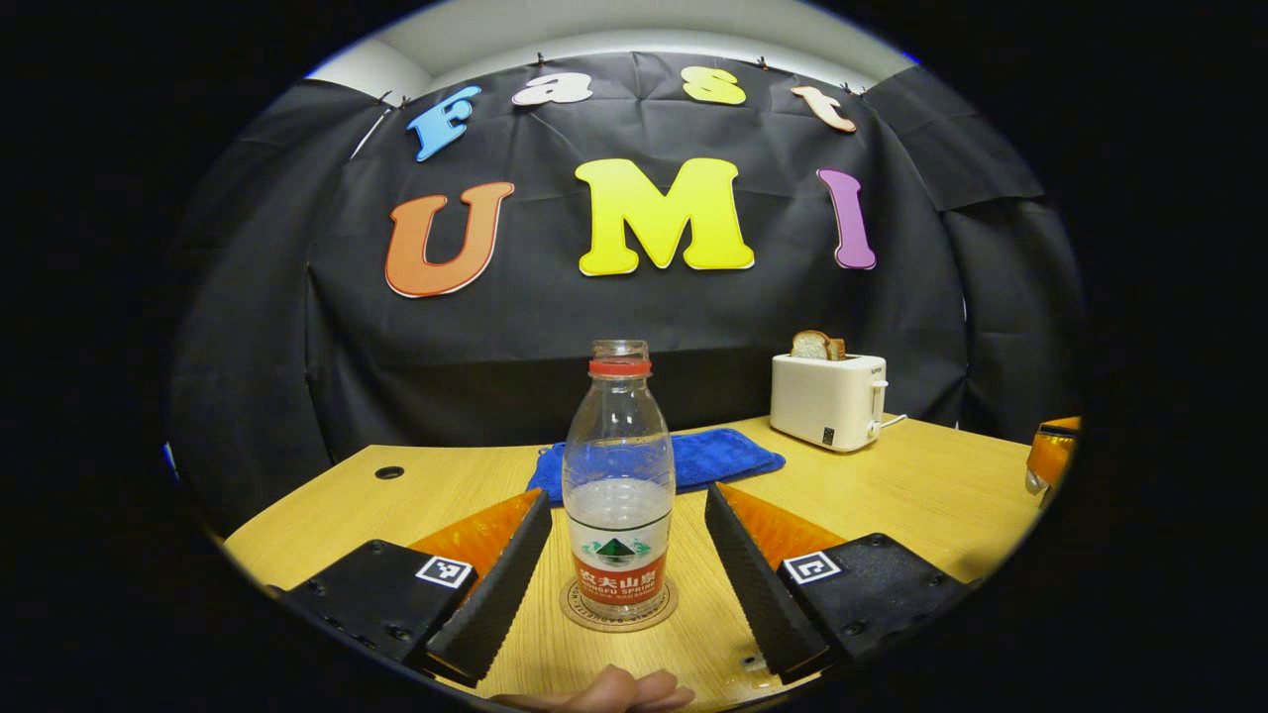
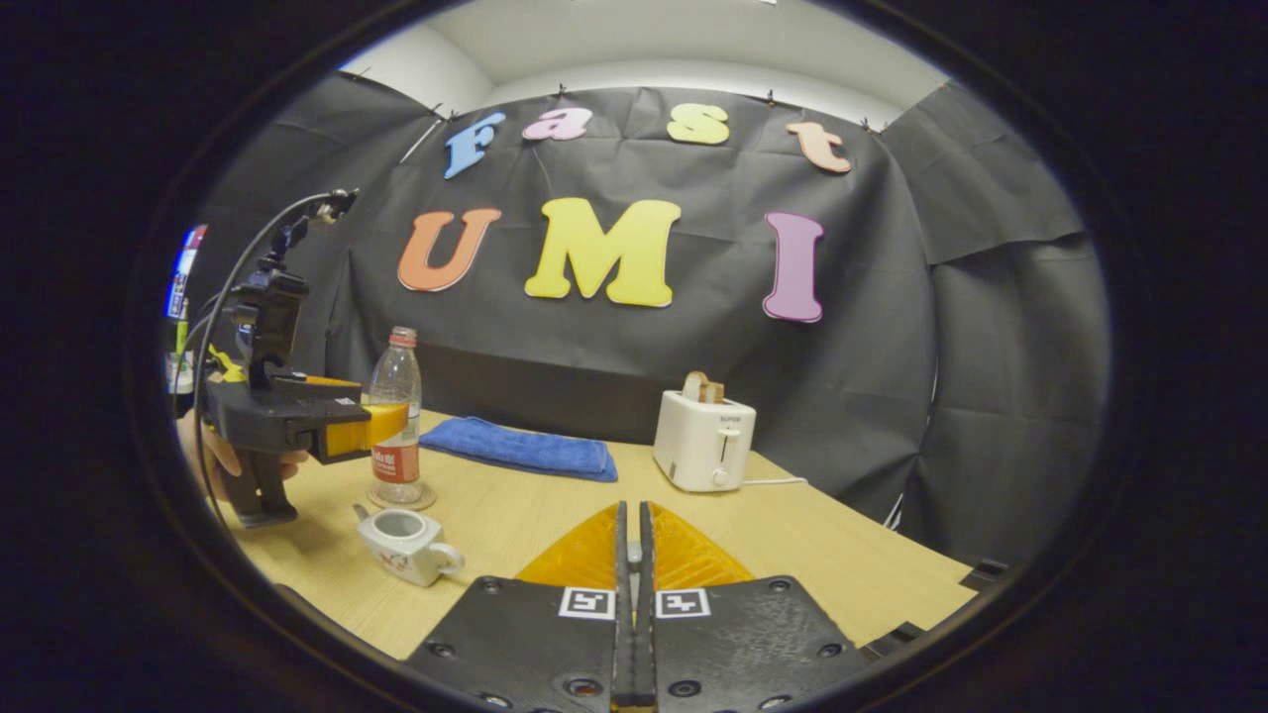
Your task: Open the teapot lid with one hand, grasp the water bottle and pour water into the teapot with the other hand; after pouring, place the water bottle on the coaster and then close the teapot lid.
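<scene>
A clear water bottle [image 1: 618, 495] with a red neck ring and no cap stands upright on a round coaster [image 1: 580, 609], partly filled. My left gripper [image 1: 627, 498] is open, its fingers on either side of the bottle and apart from it. In the right gripper view the same bottle [image 2: 394, 396] stands on the coaster [image 2: 401, 498] with the left gripper [image 2: 369, 428] beside it. A small white teapot [image 2: 401, 545] sits in front with its top open; its lid is hidden from me. My right gripper [image 2: 632, 510] is shut, raised over the table's near side.
A blue cloth [image 1: 713, 456] lies behind the bottle. A white toaster [image 1: 827, 401] with a bread slice stands at the back right of the wooden table [image 1: 921, 485]. A hand [image 2: 213, 456] holds the left gripper's handle.
</scene>
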A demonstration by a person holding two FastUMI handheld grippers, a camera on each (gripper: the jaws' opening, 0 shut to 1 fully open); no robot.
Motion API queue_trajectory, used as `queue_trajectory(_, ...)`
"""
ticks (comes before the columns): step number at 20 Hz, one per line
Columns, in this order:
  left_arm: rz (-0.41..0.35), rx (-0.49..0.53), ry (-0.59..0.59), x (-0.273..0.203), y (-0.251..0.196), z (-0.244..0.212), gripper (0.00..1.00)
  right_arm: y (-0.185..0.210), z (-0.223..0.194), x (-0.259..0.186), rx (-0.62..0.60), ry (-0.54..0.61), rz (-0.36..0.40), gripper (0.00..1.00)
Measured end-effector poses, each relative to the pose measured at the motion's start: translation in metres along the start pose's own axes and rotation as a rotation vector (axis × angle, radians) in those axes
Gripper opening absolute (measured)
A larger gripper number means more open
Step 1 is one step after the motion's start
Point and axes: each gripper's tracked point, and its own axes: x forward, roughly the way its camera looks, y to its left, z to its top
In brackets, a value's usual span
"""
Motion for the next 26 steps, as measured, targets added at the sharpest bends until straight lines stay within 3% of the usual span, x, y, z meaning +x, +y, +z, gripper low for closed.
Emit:
queue_trajectory(3, 0.015, -0.026, -0.025, -0.024, 0.006, 0.008, 0.98, 0.007, 0.006, -0.005, -0.008, -0.017, 0.013, 0.00)
queue_trajectory(8, 0.150, -0.043, -0.064, -0.091, 0.034, 0.031, 0.98, 0.025, 0.012, -0.009, 0.007, -0.011, 0.078, 0.00)
queue_trajectory(14, 0.168, -0.102, -0.067, -0.141, 0.043, 0.035, 0.98, 0.056, 0.019, 0.001, 0.091, 0.009, 0.222, 0.00)
queue_trajectory(19, 0.248, -0.032, -0.008, -0.166, 0.065, 0.031, 0.98, 0.089, 0.027, 0.014, 0.154, 0.021, 0.321, 0.00)
queue_trajectory(23, 0.204, -0.048, 0.067, -0.182, 0.056, 0.023, 0.98, 0.114, 0.025, 0.026, 0.187, 0.050, 0.382, 0.00)
queue_trajectory(26, 0.236, -0.001, 0.048, -0.191, 0.063, 0.035, 0.98, 0.135, 0.021, 0.032, 0.177, 0.053, 0.414, 0.00)
